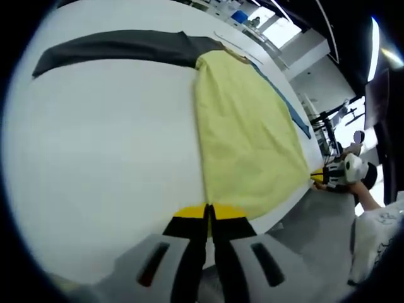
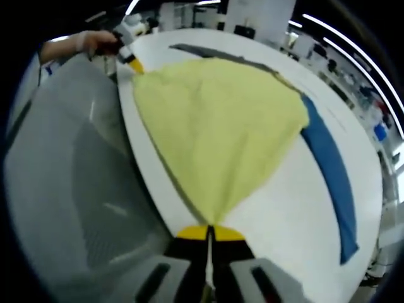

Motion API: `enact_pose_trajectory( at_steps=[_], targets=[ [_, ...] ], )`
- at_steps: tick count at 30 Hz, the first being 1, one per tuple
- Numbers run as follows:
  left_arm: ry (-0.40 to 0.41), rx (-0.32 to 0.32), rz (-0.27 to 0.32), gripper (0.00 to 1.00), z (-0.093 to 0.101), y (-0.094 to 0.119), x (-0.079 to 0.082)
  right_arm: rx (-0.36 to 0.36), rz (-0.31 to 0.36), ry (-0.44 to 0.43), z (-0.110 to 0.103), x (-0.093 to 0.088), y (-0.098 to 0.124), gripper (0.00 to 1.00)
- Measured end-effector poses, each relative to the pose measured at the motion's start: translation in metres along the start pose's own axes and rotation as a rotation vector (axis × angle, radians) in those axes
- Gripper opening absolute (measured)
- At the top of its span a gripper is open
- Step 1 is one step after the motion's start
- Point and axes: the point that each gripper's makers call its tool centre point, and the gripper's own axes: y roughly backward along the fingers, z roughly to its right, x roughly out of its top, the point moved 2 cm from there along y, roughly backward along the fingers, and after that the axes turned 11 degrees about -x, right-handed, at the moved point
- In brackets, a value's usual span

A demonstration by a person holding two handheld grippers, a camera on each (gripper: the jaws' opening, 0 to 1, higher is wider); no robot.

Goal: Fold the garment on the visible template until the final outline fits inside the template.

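A pale yellow garment (image 1: 246, 132) lies spread flat on a white table (image 1: 107, 158). My left gripper (image 1: 209, 211) is shut on the garment's corner at the table's near edge. My right gripper (image 2: 209, 230) is shut on the other near corner, where the cloth (image 2: 214, 120) narrows to a point between the jaws. In the left gripper view the right gripper (image 1: 319, 178) shows at the far right, held by a hand. In the right gripper view the left gripper (image 2: 134, 65) pinches the cloth at top left.
A dark grey strip (image 1: 120, 47) lies on the table beyond the garment, and a blue strip (image 2: 328, 164) runs along its far side. The table edge (image 2: 142, 158) drops to grey floor (image 2: 63, 170). Shelves and benches stand in the background.
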Motion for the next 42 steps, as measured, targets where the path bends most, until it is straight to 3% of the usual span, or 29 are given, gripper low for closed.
enact_pose_trajectory(
  at_steps=[12, 16, 22, 28, 30, 35, 42],
  targets=[
    [-0.011, 0.000, 0.025, 0.00, -0.003, 0.001, 0.000, 0.011, 0.003, -0.026, -0.001, -0.001, -0.003, 0.00],
    [-0.028, -0.045, 0.101, 0.14, 0.004, 0.002, 0.010, 0.016, 0.008, -0.043, 0.001, -0.004, 0.000, 0.01],
    [-0.155, -0.035, 0.182, 0.41, 0.005, 0.005, 0.029, 0.005, 0.085, -0.170, 0.016, 0.004, 0.008, 0.18],
    [-0.317, -0.035, 0.219, 0.77, 0.011, 0.005, 0.044, -0.058, 0.117, -0.255, 0.039, 0.005, 0.006, 0.51],
    [-0.387, -0.006, 0.281, 0.95, 0.011, 0.008, 0.056, -0.085, 0.105, -0.263, 0.047, 0.001, 0.003, 0.65],
    [-0.427, -0.036, 0.337, 0.99, 0.017, 0.013, 0.066, -0.150, 0.127, -0.341, 0.068, 0.001, 0.001, 0.90],
    [-0.452, -0.042, 0.338, 0.99, 0.024, 0.014, 0.069, -0.217, 0.153, -0.382, 0.103, 0.005, -0.003, 0.86]
  ],
)
